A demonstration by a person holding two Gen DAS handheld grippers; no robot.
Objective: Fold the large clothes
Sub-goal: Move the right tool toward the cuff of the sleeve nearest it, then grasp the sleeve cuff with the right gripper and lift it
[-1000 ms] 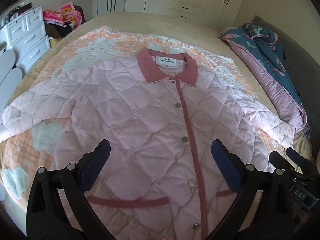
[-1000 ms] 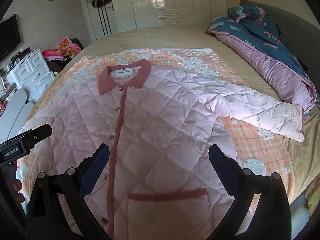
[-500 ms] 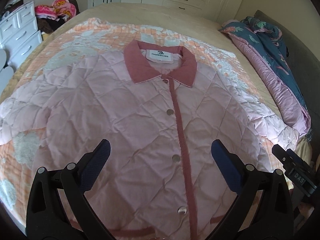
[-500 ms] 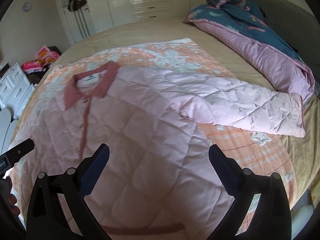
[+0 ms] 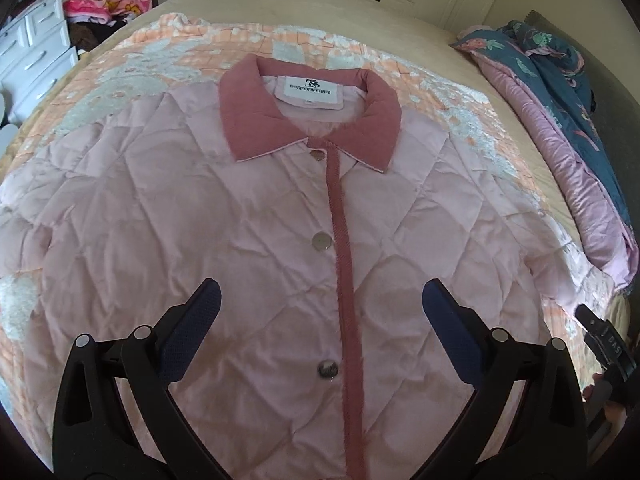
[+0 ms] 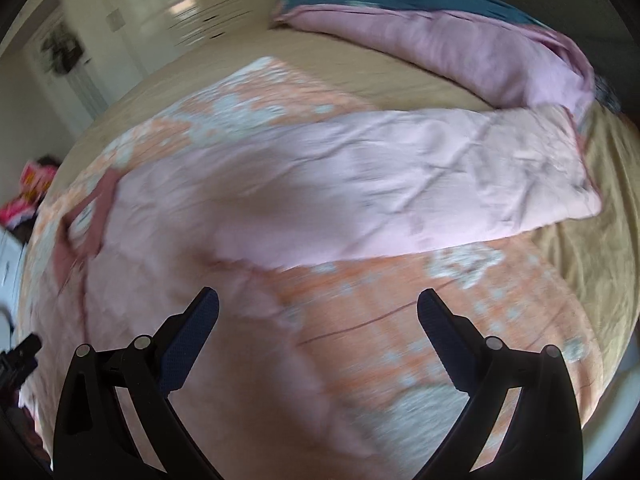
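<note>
Jacket laid flat, both grippers empty above it

Pink quilted jacket point(image 5: 248, 240) lies face up and buttoned on an orange patterned blanket point(image 5: 168, 56) spread over the bed, collar point(image 5: 308, 120) away from the cameras. Flat layout probably gives clean fold lines. Left gripper point(image 5: 320, 312) hangs over the chest, jaws spread wide either side of the button placket point(image 5: 344, 264), holding nothing. Right gripper point(image 6: 318, 316), equally agape and empty, looks toward the outstretched sleeve point(image 6: 440, 176), which runs out toward the rumpled duvet point(image 6: 440, 40); view blurred. Judgement: sleeve is likely the first grasp, to be folded in across the body. No fold made yet.
</note>
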